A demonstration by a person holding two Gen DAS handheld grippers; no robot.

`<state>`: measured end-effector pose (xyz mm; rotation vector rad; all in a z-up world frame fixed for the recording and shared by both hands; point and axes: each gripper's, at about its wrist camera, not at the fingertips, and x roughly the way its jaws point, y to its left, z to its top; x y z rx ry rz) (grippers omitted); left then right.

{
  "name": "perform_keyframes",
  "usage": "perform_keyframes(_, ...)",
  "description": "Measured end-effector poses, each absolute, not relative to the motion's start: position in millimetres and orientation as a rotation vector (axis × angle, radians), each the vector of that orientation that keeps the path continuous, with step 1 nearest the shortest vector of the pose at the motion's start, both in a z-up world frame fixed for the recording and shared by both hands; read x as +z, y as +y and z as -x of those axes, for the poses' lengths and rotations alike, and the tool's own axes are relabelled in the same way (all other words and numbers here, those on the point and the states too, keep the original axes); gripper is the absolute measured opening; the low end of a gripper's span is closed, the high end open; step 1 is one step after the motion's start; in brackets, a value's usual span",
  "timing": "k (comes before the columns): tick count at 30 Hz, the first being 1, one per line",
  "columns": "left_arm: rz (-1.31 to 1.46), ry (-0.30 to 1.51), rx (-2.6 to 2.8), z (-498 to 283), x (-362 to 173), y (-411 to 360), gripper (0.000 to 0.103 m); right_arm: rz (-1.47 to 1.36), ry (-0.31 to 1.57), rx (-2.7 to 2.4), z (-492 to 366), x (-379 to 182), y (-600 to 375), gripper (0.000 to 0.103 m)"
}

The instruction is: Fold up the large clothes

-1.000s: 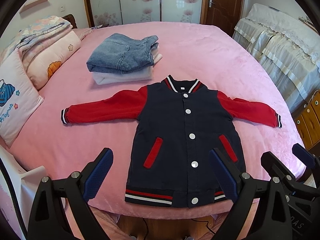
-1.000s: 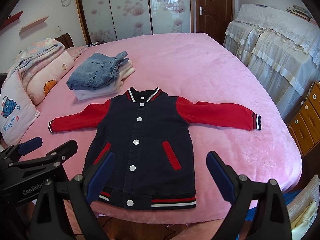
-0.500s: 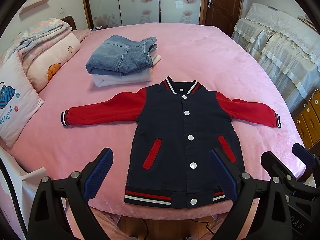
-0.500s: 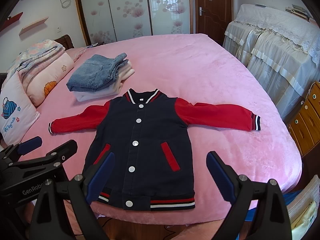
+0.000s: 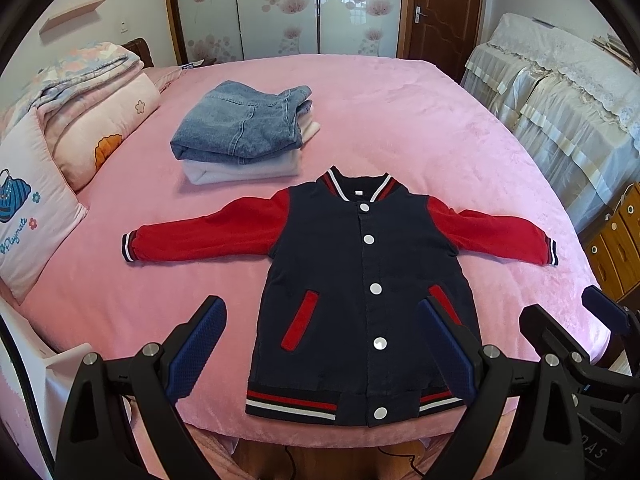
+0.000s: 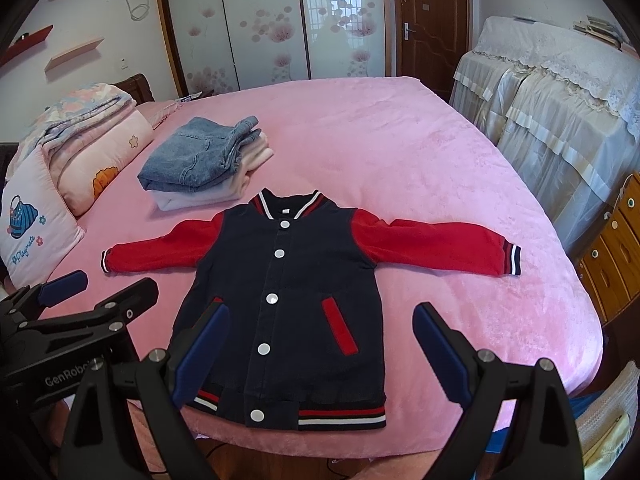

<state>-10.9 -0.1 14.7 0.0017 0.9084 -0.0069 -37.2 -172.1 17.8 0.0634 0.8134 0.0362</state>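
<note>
Pink plush bed point(image 5: 400, 120): navy-and-red snap-front varsity jacket point(image 5: 360, 288) flat, sleeves spanning left-right, hem nearest my left gripper point(image 5: 324, 344) and right gripper point(image 6: 320, 348), both wide open, empty.

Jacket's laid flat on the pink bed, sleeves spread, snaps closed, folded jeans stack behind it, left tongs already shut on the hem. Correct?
Not quite: the left tongs are open and hold nothing, hovering short of the hem, as the left wrist view shows. The rest stands: jacket flat on the bed, sleeves spread, snaps closed, jeans stack behind.
</note>
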Motion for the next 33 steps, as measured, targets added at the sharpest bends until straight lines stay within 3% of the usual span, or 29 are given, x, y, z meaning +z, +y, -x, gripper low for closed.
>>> perform_keyframes(21, -0.042, 0.882, -0.068, 0.3, 20.7, -35.0, 0.095, -0.120, 0.772, 0.006, 32.0, 17.2, -208.2, 0.094)
perform_keyframes(33, -0.082, 0.793, -0.169, -58.1, 0.3, -101.9, 0.095, -0.215, 0.784, -0.153, 2.3, -10.4, -297.8, 0.094)
